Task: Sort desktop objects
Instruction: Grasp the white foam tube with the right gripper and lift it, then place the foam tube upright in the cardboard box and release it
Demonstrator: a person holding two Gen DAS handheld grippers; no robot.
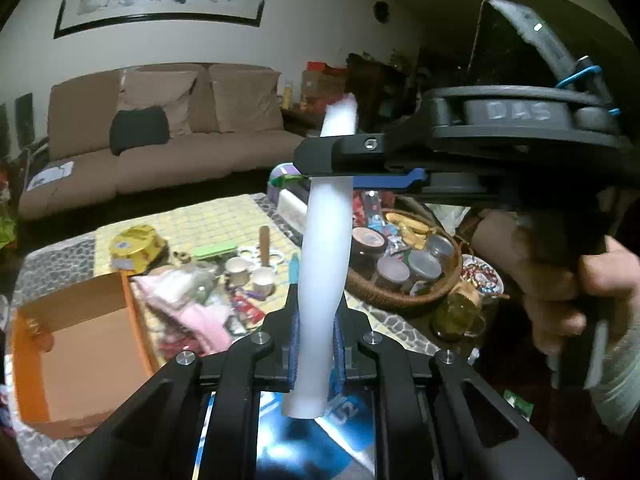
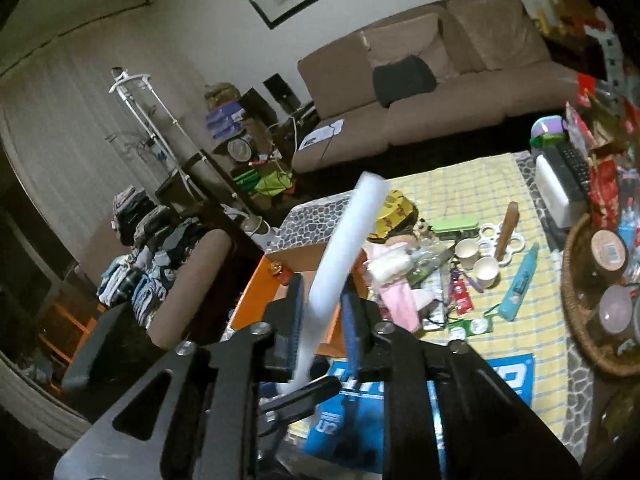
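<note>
Living room, brown sofa point(image 1: 160, 136), cluttered yellow checked tablecloth point(image 2: 460, 188), orange box point(image 1: 80, 340)

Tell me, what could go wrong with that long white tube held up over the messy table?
1. The white tube is long and bendy. The left claw pinches it, but I cannot tell how firmly the right claw holds it. If that grip is loose, the tube could flop down.
2. There is clutter underneath it. A swinging end might knock over the paper cups or the jars in the basket.
</note>
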